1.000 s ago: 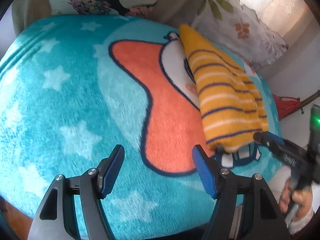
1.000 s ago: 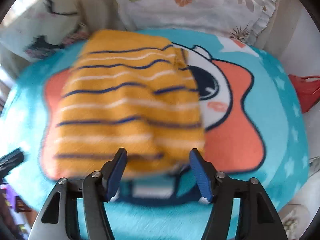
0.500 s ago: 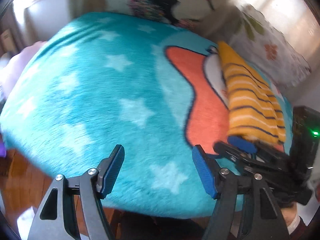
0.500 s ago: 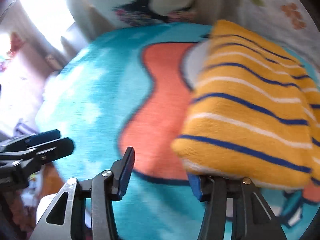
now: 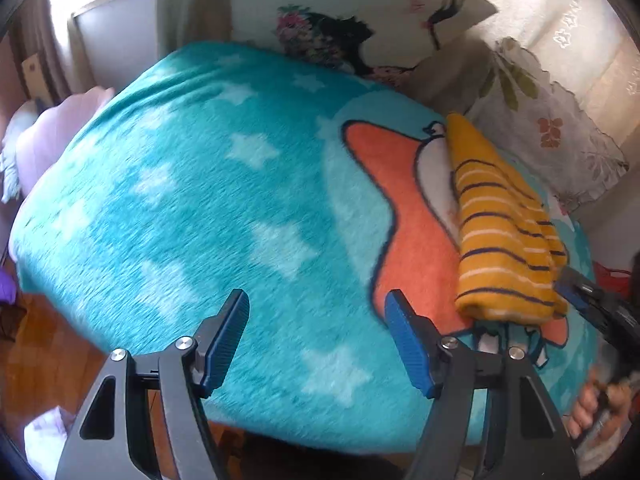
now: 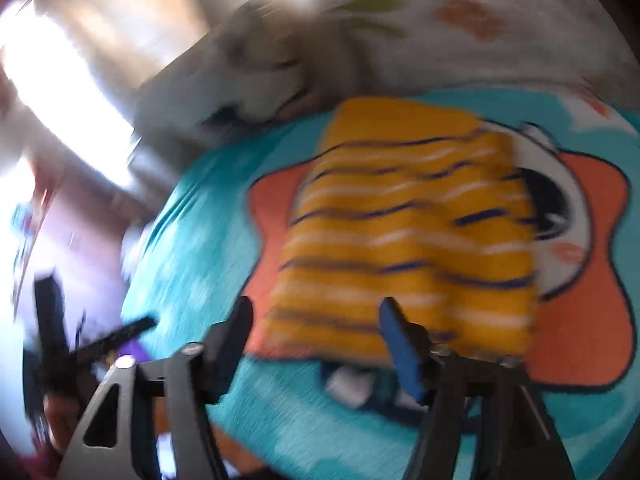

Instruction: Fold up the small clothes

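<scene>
A folded mustard-yellow knit garment with navy and white stripes [image 5: 500,236] lies flat on a fluffy turquoise blanket with white stars and an orange cartoon shape [image 5: 192,200], over the orange and white part of the print. In the left wrist view it sits toward the right side of the blanket, its near folded edge just beyond the cartoon's lower outline.

The left gripper [image 5: 316,336], black with blue ribbed pads, is spread wide with nothing between its fingers; it hangs over the near edge of the blanket, left of the garment and apart from it.

The right gripper [image 6: 316,340] is likewise spread wide and holds nothing. Its view is badly smeared, so contact is hard to judge, but its right finger [image 6: 400,348] appears to overlap the garment's [image 6: 408,232] near edge while the left finger sits over blanket [image 6: 188,240].

Behind the blanket rest a white pillow printed with a dark figure and flowers [image 5: 360,28] and a pale cushion with leaf and flower prints [image 5: 548,136]. Brown wooden floor [image 5: 44,356] shows at lower left.
</scene>
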`<state>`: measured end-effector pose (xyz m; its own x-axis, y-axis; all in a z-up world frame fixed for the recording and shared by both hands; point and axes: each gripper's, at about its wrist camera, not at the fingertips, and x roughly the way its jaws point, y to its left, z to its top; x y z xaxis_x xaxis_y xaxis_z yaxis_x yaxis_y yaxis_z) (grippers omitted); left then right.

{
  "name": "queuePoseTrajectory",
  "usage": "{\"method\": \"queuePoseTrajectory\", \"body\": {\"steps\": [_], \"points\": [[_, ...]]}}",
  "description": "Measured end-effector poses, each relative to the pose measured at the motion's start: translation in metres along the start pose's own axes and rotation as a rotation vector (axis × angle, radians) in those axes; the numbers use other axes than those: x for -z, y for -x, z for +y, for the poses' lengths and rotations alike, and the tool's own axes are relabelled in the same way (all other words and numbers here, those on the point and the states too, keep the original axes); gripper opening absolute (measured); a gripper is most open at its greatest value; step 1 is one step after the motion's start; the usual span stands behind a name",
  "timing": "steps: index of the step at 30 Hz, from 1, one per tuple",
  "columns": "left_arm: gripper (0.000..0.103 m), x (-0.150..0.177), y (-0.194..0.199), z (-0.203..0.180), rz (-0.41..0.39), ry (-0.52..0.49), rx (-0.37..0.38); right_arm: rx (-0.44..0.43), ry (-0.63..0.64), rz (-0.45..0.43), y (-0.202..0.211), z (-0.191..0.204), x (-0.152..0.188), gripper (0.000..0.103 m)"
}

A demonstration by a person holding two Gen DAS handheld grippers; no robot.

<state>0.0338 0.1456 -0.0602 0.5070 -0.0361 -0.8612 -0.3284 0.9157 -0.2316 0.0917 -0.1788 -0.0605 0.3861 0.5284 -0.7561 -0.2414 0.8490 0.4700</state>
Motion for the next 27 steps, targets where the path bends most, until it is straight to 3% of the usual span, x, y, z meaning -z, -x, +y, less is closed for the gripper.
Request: {"method": "queuePoseTrajectory", "body": {"steps": [4,7,11,14,17,21,27], "points": [[0.069,-0.010,0.005,-0.025,-0.053,-0.083,0.021,0.325,-0.147,-0.019,0.000,-0.060,-0.008,0.070],[0.072,-0.017,0.017,-0.041,-0.151,-0.168,-0.025,0.336,-0.248,-0.077,0.025,-0.083,0.006,0.071],[0.083,-0.029,0.036,-0.055,-0.300,-0.283,-0.054,0.426,-0.229,-0.047,0.034,-0.077,0.026,0.071],[0.095,-0.040,0.045,-0.056,-0.390,-0.312,-0.024,0.505,-0.187,-0.066,0.050,-0.057,0.038,0.072],[0.100,-0.046,0.055,-0.058,-0.485,-0.340,0.034,0.589,-0.128,-0.046,0.049,-0.041,0.043,0.074],[0.101,-0.054,0.065,-0.065,-0.489,-0.363,0.089,0.686,-0.055,-0.023,0.036,-0.020,0.042,0.074],[0.101,-0.045,0.079,-0.080,-0.499,-0.367,0.022,0.688,0.035,0.008,0.028,0.001,0.051,0.075]]}}
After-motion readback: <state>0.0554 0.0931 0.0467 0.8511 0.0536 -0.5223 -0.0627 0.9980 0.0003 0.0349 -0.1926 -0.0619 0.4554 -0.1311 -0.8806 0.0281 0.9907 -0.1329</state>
